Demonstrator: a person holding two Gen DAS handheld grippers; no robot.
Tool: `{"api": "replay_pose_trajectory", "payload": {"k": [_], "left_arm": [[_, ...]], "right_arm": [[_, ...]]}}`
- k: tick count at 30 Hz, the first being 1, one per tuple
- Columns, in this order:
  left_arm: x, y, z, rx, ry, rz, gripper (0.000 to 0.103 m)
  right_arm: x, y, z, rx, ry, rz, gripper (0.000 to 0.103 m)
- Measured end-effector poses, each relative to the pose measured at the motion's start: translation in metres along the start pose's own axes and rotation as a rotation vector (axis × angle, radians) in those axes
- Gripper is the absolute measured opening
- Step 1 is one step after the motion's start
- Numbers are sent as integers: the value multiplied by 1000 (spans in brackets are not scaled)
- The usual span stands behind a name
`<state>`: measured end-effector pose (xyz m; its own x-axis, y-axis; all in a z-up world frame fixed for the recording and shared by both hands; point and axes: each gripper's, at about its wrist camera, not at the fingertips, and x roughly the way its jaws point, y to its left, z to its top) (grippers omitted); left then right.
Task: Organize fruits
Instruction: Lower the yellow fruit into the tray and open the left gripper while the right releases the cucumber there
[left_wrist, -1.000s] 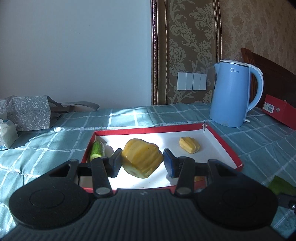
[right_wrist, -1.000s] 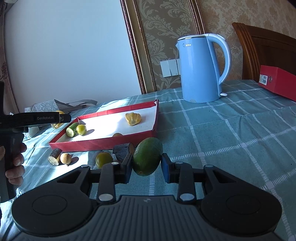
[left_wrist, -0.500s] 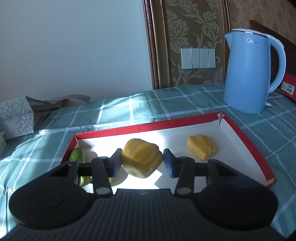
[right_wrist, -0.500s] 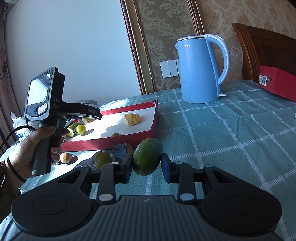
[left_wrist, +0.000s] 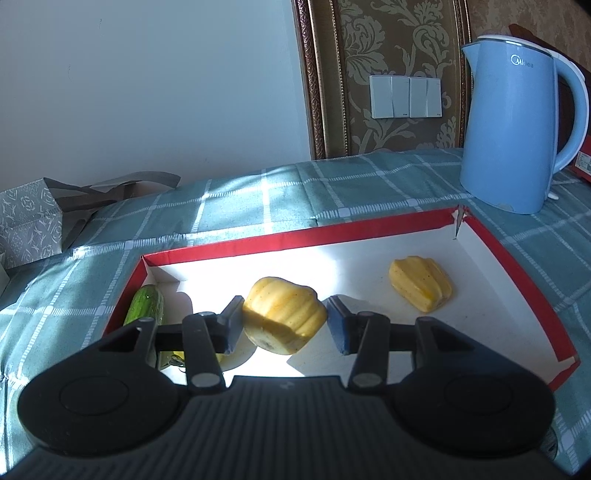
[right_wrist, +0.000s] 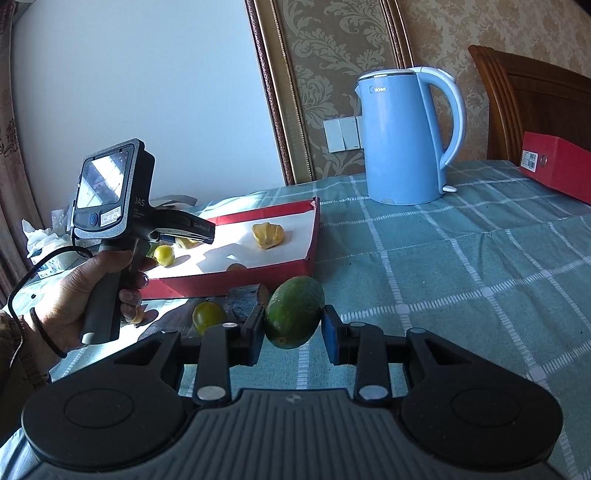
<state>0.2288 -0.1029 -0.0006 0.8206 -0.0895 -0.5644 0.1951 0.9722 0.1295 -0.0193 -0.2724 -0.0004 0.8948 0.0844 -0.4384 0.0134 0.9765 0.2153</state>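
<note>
My left gripper (left_wrist: 284, 321) is shut on a ribbed yellow fruit (left_wrist: 284, 319), which hangs just above the white floor of the red-rimmed tray (left_wrist: 332, 229). In the tray lie a second yellow ribbed fruit (left_wrist: 421, 288) to the right and a cucumber (left_wrist: 146, 306) in the left corner. My right gripper (right_wrist: 293, 325) is shut on a green mango (right_wrist: 293, 312), held over the checked cloth in front of the tray (right_wrist: 236, 286). The right wrist view shows a person's hand (right_wrist: 85, 291) holding the left gripper over the tray's left part, beside a small yellow-green fruit (right_wrist: 164, 254).
A blue kettle (right_wrist: 402, 136) stands behind the tray on the right. A red box (right_wrist: 557, 166) lies at the far right. On the cloth before the tray sit a round green-yellow fruit (right_wrist: 208, 315) and a dark brown piece (right_wrist: 245, 299). A patterned tissue box (left_wrist: 27, 218) is at the left.
The left gripper moved forward and lower over the tray, carrying the yellow fruit. It has entered the right wrist view. The right gripper and its mango stayed put.
</note>
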Motion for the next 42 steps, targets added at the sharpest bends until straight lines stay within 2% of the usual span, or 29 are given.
{"api": "replay_pose_trajectory", "payload": {"k": [3,5,6,7,8,14,19,20,22,27,30,37,42], "left_arm": [[1,2,-1,-5,4,5,48],[0,3,-1,-9,-7,9,61],[-1,4,-1,-11,-16,12,71],[-3,5,0,-11,-30,21,77],[-5,5,1,-7,-37,28,78],[-23,11,4,8,-66,53,79],[-59,40,-6,-41,-77,76,82],[-67,47,-11,-56,-82,94,82],[-85,64,-22,-94,-94,123,91],[-117,100,-53,-203,-153,221,94],[-122,119,-68,-257,-172,268,94],[-114,157,-82,-392,-129,234,94],[-113,154,-83,-370,-122,227,94]], "right_arm": [[2,2,0,-3,6,0,32],[3,3,1,-5,7,0,31],[3,3,1,-6,8,0,31],[3,4,2,-7,8,1,31],[4,4,2,-8,8,0,31],[9,9,6,-21,6,6,32],[21,13,21,-46,-6,27,32],[26,13,25,-49,-7,38,32],[36,15,36,-52,-12,60,32],[76,18,64,-30,9,115,32],[110,19,77,-13,39,84,32],[170,17,83,1,99,15,32],[193,17,83,-12,115,-40,33]]}}
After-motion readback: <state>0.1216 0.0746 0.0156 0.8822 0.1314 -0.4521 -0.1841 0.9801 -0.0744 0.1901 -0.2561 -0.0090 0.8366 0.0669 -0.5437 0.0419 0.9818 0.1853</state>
